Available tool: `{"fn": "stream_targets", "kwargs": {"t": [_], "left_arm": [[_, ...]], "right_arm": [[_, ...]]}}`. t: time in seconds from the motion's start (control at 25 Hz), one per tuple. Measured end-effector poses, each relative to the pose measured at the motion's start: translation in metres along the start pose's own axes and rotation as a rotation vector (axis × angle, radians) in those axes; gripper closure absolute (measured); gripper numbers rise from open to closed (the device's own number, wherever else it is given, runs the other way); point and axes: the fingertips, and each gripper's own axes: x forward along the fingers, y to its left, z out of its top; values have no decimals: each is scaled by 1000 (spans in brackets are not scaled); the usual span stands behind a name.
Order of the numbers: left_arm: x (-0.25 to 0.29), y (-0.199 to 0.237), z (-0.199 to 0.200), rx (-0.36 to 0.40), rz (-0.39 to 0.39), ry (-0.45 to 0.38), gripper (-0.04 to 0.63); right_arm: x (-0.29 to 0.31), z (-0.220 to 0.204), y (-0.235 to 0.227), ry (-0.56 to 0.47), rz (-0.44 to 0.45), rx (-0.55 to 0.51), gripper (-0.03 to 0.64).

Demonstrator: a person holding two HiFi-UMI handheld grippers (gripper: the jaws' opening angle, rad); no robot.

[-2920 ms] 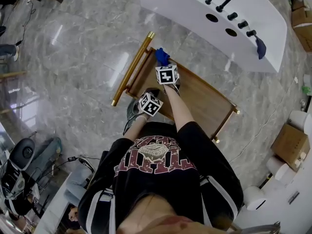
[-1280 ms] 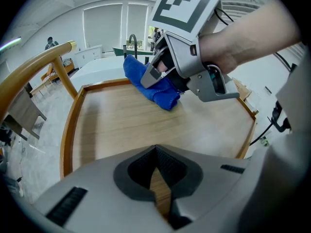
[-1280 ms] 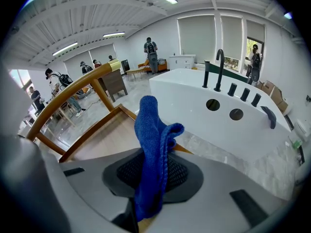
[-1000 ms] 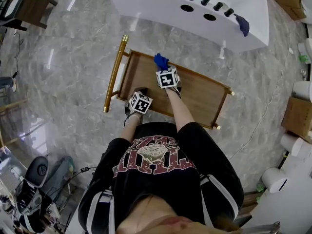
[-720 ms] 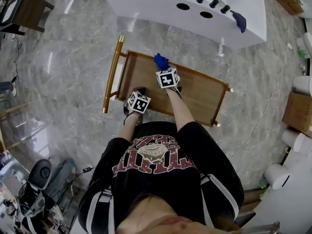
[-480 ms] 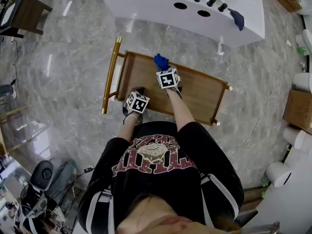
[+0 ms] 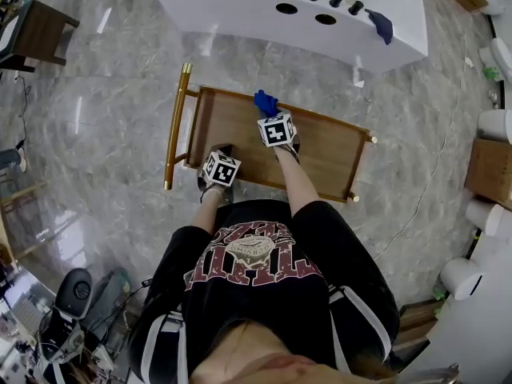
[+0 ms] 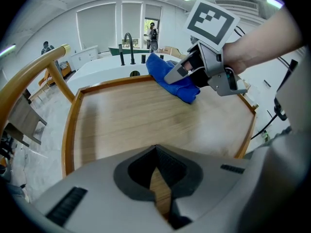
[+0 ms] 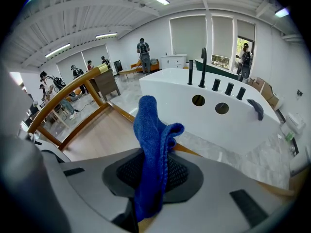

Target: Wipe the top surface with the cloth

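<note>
In the head view, a person stands at the near side of a wooden table [image 7: 320, 146] with a raised rim and a gold handle [image 7: 174, 126] along its left end. The right gripper [image 7: 270, 115] reaches across to the far rim, with the blue cloth [image 7: 265, 102] bunched at its tip. The left gripper [image 7: 222, 160] sits at the near edge, towards the left. Beyond the table stands a white tub [image 7: 240, 6] with black taps, and a dark rag [image 7: 382, 24] lies on its right end.

In the left gripper view, the fingers [image 8: 146, 171] are clenched together with nothing between them, and the bare wood shows beyond them. Across the table, the right gripper [image 8: 181, 74] presses the blue cloth [image 8: 170, 79] onto the surface near the far rim. The gold handle [image 8: 29, 81] arches on the left.

In the right gripper view, the fingers [image 9: 177, 174] are grasping the blue cloth [image 9: 151, 144]. The cloth stands up in a folded bunch above them and hangs down below. The table [image 9: 104, 130] lies to the left. The white tub [image 9: 233, 130] is straight ahead with a black tap [image 9: 203, 67] and the dark rag [image 9: 256, 108] on it. Several people stand far off in the room.
</note>
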Motion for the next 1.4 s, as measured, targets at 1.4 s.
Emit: {"fn": "stream_targets", "kwargs": {"t": [1.4], "left_arm": [[10,-3,-1,9,23,4,549]], "right_arm": [[-31,-47,-72,12,-90,61,531]]}}
